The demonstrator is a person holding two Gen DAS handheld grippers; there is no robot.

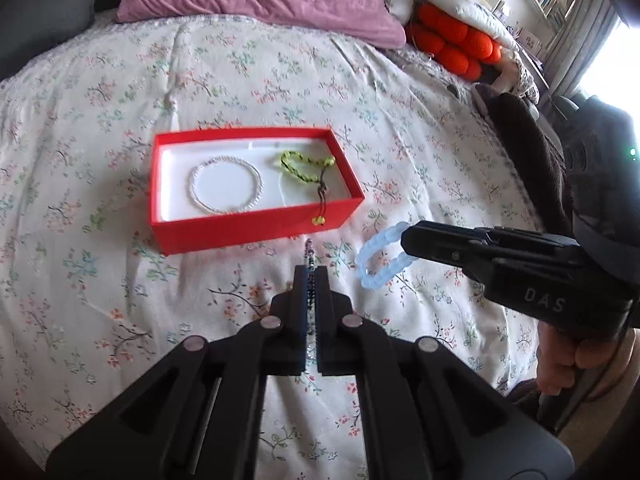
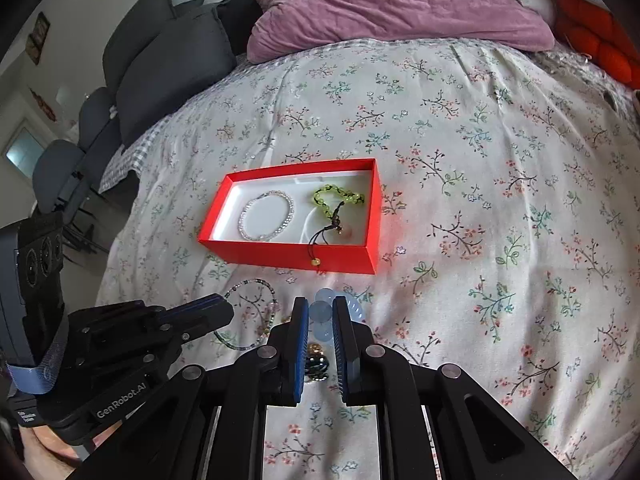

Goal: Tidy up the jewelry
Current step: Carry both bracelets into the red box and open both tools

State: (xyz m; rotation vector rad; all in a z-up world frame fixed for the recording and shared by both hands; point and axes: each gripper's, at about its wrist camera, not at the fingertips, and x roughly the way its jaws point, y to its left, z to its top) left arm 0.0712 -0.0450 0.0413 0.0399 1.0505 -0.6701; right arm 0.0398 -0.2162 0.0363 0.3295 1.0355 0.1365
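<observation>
A red box (image 2: 288, 254) sits open on a floral bed (image 2: 500, 168), holding two bracelets: one clear bead ring (image 2: 266, 216) at its left and one green bracelet (image 2: 338, 200) at its right, whose dark cord hangs over the front wall. Two more bracelets are in hand, both just in front of the box. The left gripper (image 1: 310, 276) has its fingers (image 1: 300, 280) pinched shut on a dark bead bracelet (image 2: 256, 316), whose loop hangs above the bed or rests on it. The right gripper (image 2: 320, 312) has its fingers (image 2: 302, 316) clamped on a pale blue bracelet (image 1: 376, 256) of large beads. One small dark-and-gold piece (image 2: 316, 360), perhaps a fifth item, lies under the right fingers. One mauve pillow (image 2: 400, 4) lies at the head of the bed.
</observation>
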